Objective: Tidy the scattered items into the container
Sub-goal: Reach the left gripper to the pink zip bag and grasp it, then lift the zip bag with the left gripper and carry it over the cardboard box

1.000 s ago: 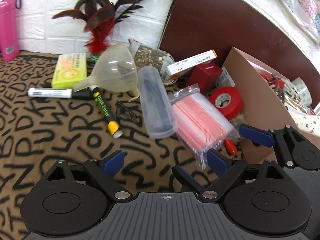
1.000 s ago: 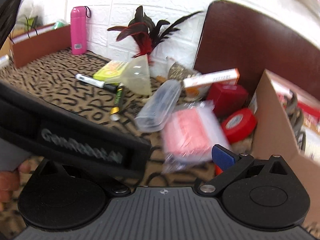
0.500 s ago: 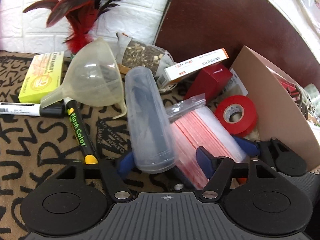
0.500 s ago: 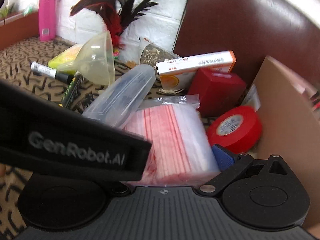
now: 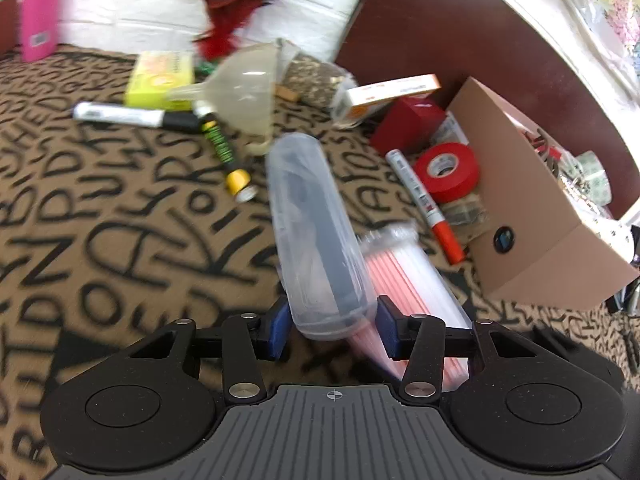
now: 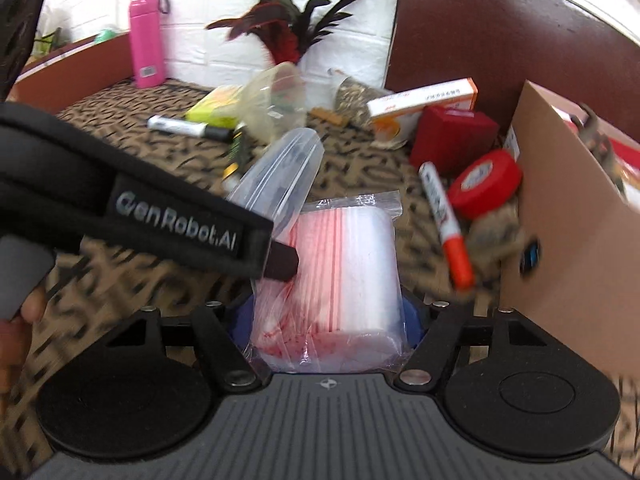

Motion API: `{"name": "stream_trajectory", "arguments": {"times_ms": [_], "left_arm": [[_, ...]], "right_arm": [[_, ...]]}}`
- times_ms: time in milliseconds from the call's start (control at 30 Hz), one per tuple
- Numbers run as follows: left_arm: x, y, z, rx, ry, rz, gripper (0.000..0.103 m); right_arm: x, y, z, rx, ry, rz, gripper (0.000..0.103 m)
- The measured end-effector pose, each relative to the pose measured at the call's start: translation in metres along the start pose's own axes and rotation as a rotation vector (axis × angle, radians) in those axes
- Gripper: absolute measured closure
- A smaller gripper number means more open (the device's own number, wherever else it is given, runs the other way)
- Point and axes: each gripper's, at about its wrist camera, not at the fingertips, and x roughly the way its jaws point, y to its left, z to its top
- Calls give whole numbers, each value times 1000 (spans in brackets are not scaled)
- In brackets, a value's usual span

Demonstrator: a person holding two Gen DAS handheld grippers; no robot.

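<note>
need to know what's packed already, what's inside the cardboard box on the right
Over the cardboard box wall the left wrist view shows a clear tape roll, dark metal clips and a red package. The wall hides everything lower, so the bottom cannot be seen.

Cloth (image 5: 120, 248): tan, patterned with black letters.
Tape roll (image 5: 447, 172), beside the brown cardboard box (image 5: 520, 216): red.
Bag stack (image 6: 348, 264): clear, striped pink-red.
Bottle (image 6: 147, 36): pink.
Marker (image 6: 446, 220), near the box: white, orange-capped.
</note>
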Motion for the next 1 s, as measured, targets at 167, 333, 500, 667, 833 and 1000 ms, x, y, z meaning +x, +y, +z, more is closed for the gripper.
{"name": "stream_trajectory", "arguments": {"times_ms": [167,333,500,667,833,1000], "left_arm": [[-26,2,-18,-19,8,32,32],[-46,-12,-48,40,53,8,23],[-52,-20,-70,47,79,-27,20],[-53,-26,-79,79,97,-65,23],[-51,-28,-76,76,120,-137,52],[-47,-26,-74,75,112,-120,44]], "right_arm": [[-31,15,-28,34,10,37,29],[-53,22,-51,90,9,41,24],[-71,30,-64,108,11,37,21],[-89,28,-78,135,24,102,17],[-105,3,-87,247,18,163,18],[-122,-21,-86,323,-9,242,18]]}}
